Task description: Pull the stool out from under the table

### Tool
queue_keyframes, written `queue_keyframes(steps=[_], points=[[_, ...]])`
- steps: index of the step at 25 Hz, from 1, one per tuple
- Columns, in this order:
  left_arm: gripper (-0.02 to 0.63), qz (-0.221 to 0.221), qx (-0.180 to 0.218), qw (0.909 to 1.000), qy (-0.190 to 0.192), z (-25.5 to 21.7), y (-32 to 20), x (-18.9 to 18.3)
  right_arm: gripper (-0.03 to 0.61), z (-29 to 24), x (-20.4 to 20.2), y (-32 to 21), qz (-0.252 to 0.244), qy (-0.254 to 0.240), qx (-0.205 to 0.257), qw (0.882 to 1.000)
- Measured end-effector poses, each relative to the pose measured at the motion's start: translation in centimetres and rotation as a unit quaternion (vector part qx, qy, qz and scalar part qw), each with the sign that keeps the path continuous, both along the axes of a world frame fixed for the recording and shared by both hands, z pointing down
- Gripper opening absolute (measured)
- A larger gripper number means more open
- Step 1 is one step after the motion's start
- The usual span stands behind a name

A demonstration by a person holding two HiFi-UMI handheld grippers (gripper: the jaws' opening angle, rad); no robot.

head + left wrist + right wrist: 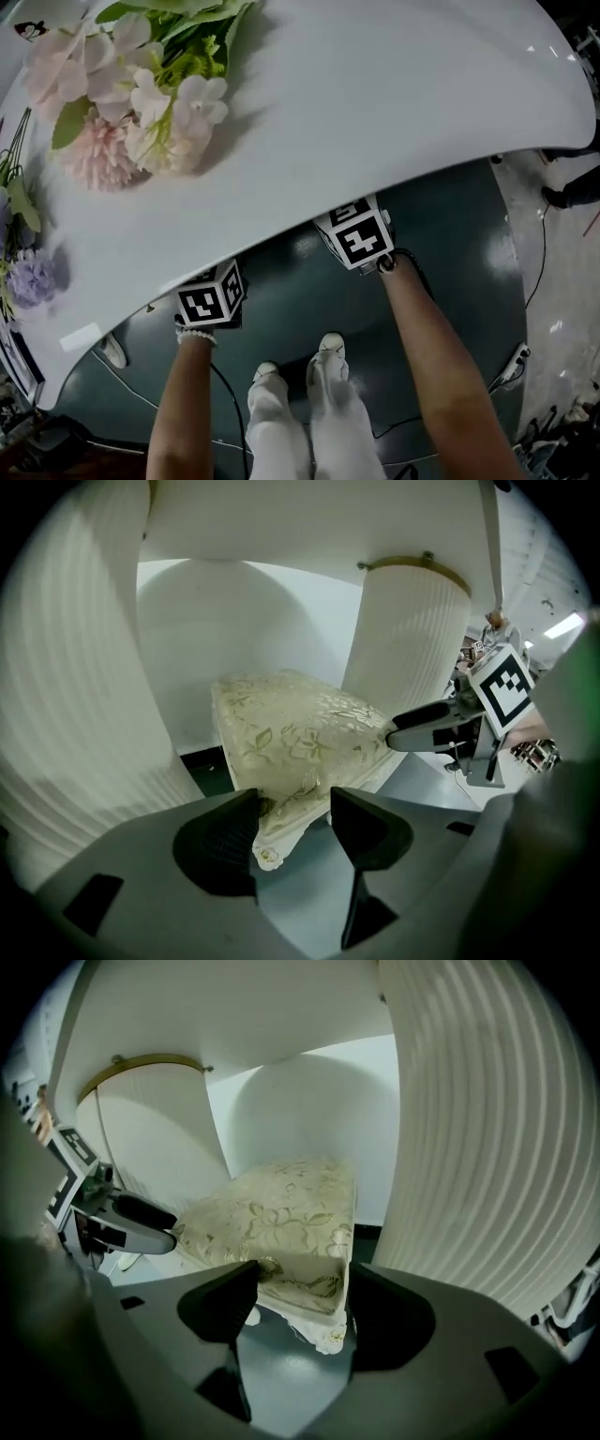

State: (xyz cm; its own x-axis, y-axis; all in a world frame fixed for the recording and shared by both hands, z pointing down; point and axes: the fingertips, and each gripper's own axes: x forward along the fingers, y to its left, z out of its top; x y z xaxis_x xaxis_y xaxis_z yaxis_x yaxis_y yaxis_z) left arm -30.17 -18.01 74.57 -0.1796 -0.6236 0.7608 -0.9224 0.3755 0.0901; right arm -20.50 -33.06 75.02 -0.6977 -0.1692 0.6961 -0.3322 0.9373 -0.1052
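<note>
While left gripper [294, 806] and right gripper [302, 1283] gape unclamped astride the stool [300, 735] corners under the table [394, 112], its cushion looks soft and slippery, so the firmer seat edge is probably the best hold.

Head view looks steeply down onto the table [375, 112] edge. Both gripper views sit low under it, close up, sharing the stool [300, 733] cushion from opposite corners.

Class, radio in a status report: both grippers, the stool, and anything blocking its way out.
Left gripper open, stool corner between jaws. Right gripper open, other corner between jaws. Stool under table, fluted legs either side; nothing across its front.
</note>
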Motion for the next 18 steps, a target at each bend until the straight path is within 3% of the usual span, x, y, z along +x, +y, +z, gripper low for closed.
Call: queue_keyframes(steps=[2,5,8,13,18], points=[[0.242,0.0,0.007,0.9999,-0.008,0.0,-0.3,-0.1,0.299,0.4,0.0,-0.3,0.002,-0.006,-0.019,1.0],[0.246,-0.036,0.026,0.999,0.001,-0.4,-0.2,-0.4,0.299,0.7,0.1,-0.4,0.012,-0.022,-0.06,0.998],[0.268,-0.066,0.019,0.9976,0.009,0.1,0.8,-1.3,0.298,0.9,0.0,0.1,0.008,-0.025,-0.061,0.998],[0.267,-0.032,-0.007,0.9995,0.002,0.9,0.6,-1.2,0.298,1.0,-0.2,0.3,0.006,-0.041,-0.063,0.997],[0.24,0.008,-0.046,0.9981,-0.04,1.3,0.5,-0.8,0.296,0.9,-0.2,0.4,0.01,-0.03,-0.053,0.998]])
